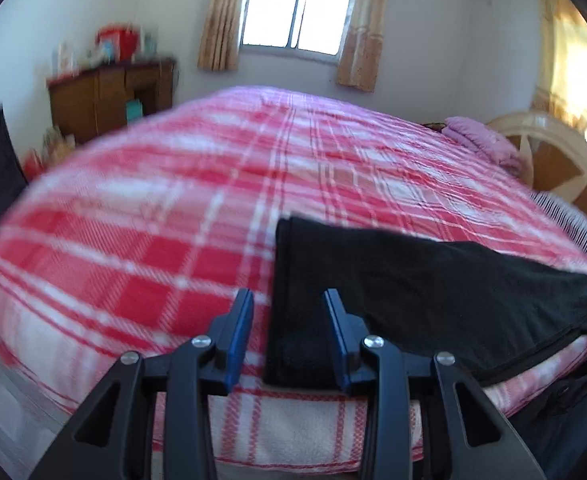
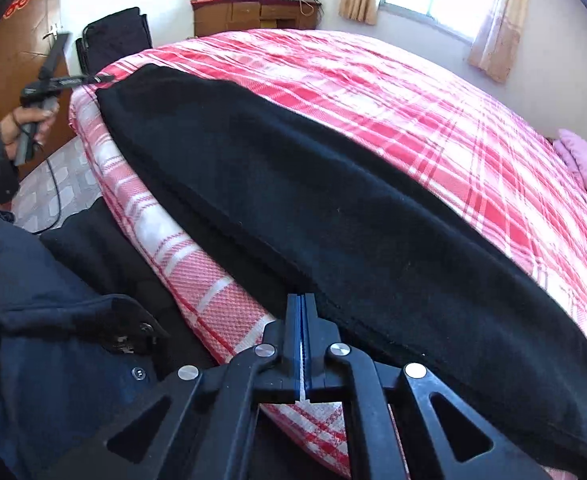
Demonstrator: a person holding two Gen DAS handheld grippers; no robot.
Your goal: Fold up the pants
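Two grippers | left gripper open beside pants | right gripper pinching hem

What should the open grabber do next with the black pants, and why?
Probably ease the left gripper forward and close it on the near end of the black pants. Its jaws are open with that end lying just ahead, while the right gripper looks shut at the pants' other edge on the bed.
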